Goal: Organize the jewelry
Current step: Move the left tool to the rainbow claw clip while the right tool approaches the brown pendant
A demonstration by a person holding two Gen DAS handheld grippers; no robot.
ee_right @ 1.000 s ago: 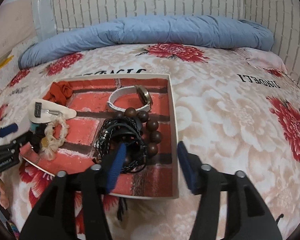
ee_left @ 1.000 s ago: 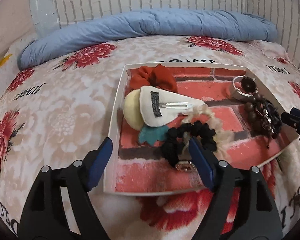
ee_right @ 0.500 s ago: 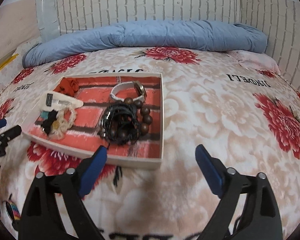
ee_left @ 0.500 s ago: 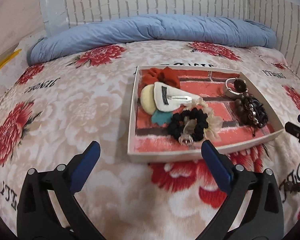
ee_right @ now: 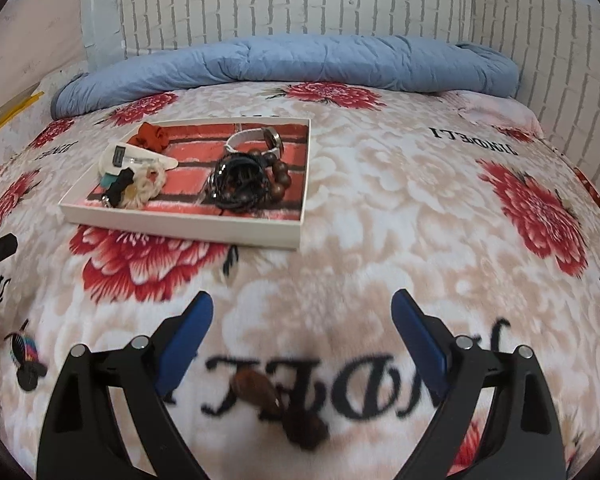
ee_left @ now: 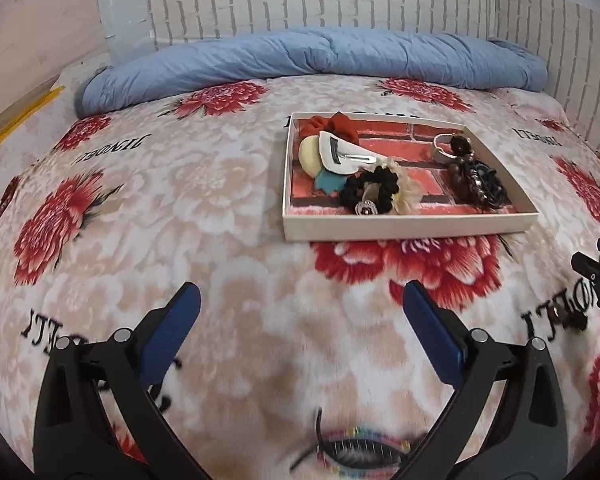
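A shallow white box point(ee_left: 404, 232) with a brick-print floor sits on the bed; it also shows in the right wrist view point(ee_right: 180, 226). It holds a red scrunchie point(ee_left: 336, 123), a white hair clip point(ee_left: 346, 156), a black scrunchie point(ee_left: 370, 192), a watch point(ee_right: 260, 138) and dark bead bracelets point(ee_right: 256, 178). My left gripper point(ee_left: 300, 330) is open and empty, well short of the box. A multicoloured beaded bracelet point(ee_left: 360, 446) lies on the blanket just under it. My right gripper point(ee_right: 302, 326) is open and empty above a brown bead item point(ee_right: 278, 404) on the blanket.
The bed carries a floral blanket point(ee_left: 204, 200) with black lettering. A rolled blue duvet point(ee_left: 308, 54) lies along the brick-pattern wall at the back. The multicoloured bracelet shows at the left of the right wrist view point(ee_right: 24, 354).
Both grippers have pulled back from the box and opened wider. The box now sits farther off, and loose items on the blanket have come into view under each gripper.
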